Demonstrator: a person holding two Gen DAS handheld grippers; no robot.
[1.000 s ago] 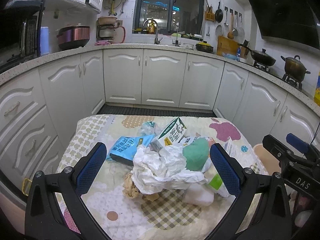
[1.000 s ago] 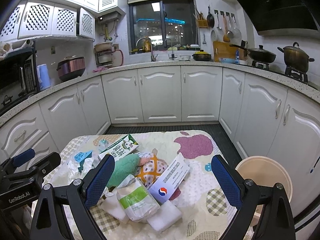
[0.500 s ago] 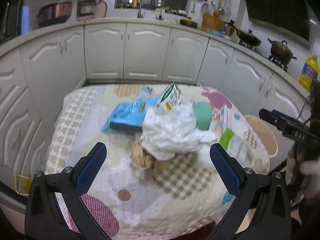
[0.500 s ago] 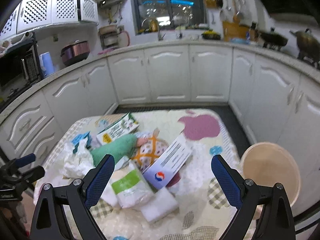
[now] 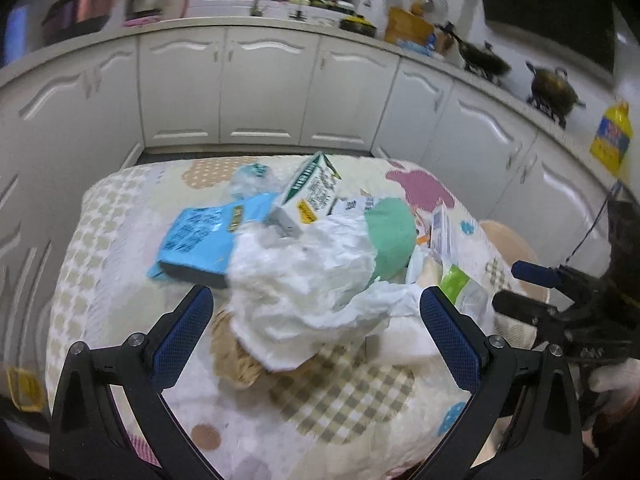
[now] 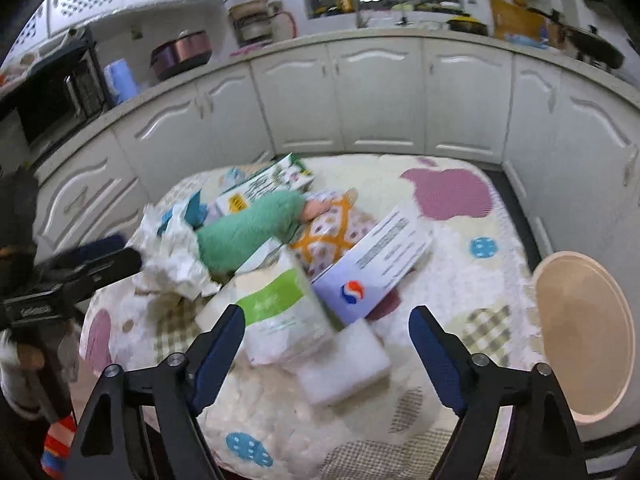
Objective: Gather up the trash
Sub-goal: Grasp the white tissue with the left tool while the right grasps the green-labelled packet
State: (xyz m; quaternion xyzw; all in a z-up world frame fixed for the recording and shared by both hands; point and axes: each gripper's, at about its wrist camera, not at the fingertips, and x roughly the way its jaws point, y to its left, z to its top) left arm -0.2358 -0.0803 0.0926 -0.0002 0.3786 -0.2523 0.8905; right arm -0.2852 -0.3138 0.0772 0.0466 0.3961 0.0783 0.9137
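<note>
Both grippers are hovering over the trash pile (image 6: 288, 248) on the counter (image 6: 472, 280): left gripper (image 5: 316, 312) jaws gaping around, seemingly not touching, crumpled white paper (image 5: 304, 276); right gripper (image 6: 326, 328) jaws, just narrowing, released above a green-labelled packet (image 6: 280, 312).

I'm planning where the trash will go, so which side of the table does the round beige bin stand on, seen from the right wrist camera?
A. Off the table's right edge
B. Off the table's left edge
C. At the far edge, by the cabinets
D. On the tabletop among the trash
A: the beige bin stands beyond the right edge of the quilt-covered table, below its top.
</note>
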